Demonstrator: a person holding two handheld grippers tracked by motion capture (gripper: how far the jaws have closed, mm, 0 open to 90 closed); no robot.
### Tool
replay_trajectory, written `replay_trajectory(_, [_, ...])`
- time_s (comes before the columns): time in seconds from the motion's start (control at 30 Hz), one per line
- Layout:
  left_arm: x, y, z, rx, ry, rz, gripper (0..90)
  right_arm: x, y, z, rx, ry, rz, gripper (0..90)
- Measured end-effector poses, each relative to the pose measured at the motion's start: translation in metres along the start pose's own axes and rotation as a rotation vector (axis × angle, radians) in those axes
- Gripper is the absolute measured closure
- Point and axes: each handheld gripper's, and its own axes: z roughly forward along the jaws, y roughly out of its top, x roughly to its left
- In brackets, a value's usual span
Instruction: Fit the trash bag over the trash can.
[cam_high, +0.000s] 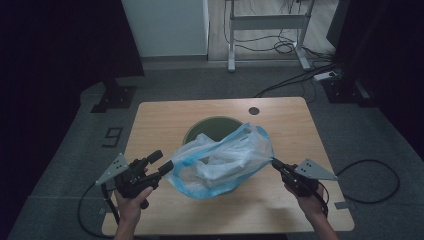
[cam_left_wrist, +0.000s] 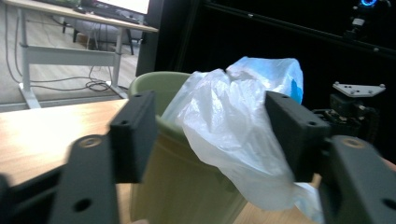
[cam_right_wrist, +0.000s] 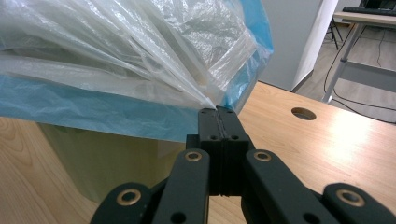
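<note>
A clear plastic bag with a blue rim (cam_high: 220, 160) is draped over a green bin (cam_high: 212, 126) in the middle of the wooden table (cam_high: 165, 117). My right gripper (cam_high: 274, 163) is shut on the bag's right edge and holds it stretched out. In the right gripper view the jaws (cam_right_wrist: 218, 112) are pressed together on a pinch of the film (cam_right_wrist: 116, 56), with the bin (cam_right_wrist: 93, 158) below. My left gripper (cam_high: 161, 161) stands open just left of the bag. In the left gripper view its gripper (cam_left_wrist: 210, 135) stands wide, with the bag (cam_left_wrist: 233, 126) and bin (cam_left_wrist: 187, 186) beyond it, untouched.
A round hole (cam_high: 254, 110) sits in the table near its far edge. Behind the table stand a white desk frame (cam_high: 267, 22) and loose floor cables (cam_high: 285, 47). A black stand base (cam_high: 115, 97) is at the far left. Bare tabletop lies on both sides of the bin.
</note>
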Motion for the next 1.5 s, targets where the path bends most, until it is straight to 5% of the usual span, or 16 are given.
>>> replay_trajectory(0.17, [-0.003, 0.008, -0.006, -0.017, 0.018, 0.009, 13.5, -0.001, 0.001, -0.002, -0.005, -0.009, -0.004, 88.9])
replay_trajectory(0.37, [-0.013, 0.016, 0.000, 0.008, -0.012, 0.046, 14.0, 0.001, 0.005, -0.006, -0.023, -0.007, -0.008, 88.9])
replay_trajectory(0.57, [-0.023, 0.021, 0.029, 0.111, -0.025, 0.105, 15.8, 0.007, 0.009, -0.003, -0.024, 0.004, -0.022, 88.9])
replay_trajectory(0.63, [-0.023, 0.021, 0.038, 0.145, -0.035, 0.129, 20.9, 0.007, 0.009, -0.003, -0.026, 0.004, -0.022, 88.9])
replay_trajectory(0.77, [-0.022, 0.017, 0.051, 0.190, -0.003, 0.176, 53.7, 0.008, 0.010, -0.004, -0.024, 0.010, -0.029, 88.5])
replay_trajectory(0.83, [-0.020, 0.016, 0.053, 0.193, -0.007, 0.155, 74.0, 0.009, 0.011, -0.007, -0.030, 0.019, -0.042, 79.8])
replay_trajectory(0.9, [-0.017, 0.017, 0.053, 0.184, -0.019, 0.120, 82.6, 0.009, 0.013, -0.010, -0.044, 0.025, -0.043, 70.7])
replay_trajectory(1.0, [-0.012, 0.016, 0.049, 0.144, -0.013, 0.093, 88.5, 0.006, 0.019, -0.021, -0.118, 0.049, -0.015, 61.3])
replay_trajectory(1.17, [-0.010, 0.012, 0.043, 0.116, -0.011, 0.093, 89.5, -0.002, 0.035, -0.029, -0.155, 0.033, 0.006, 53.9])
replay_trajectory(1.5, [-0.011, 0.015, 0.045, 0.115, -0.026, 0.110, 89.7, -0.020, 0.087, 0.016, -0.138, 0.042, -0.008, 49.0])
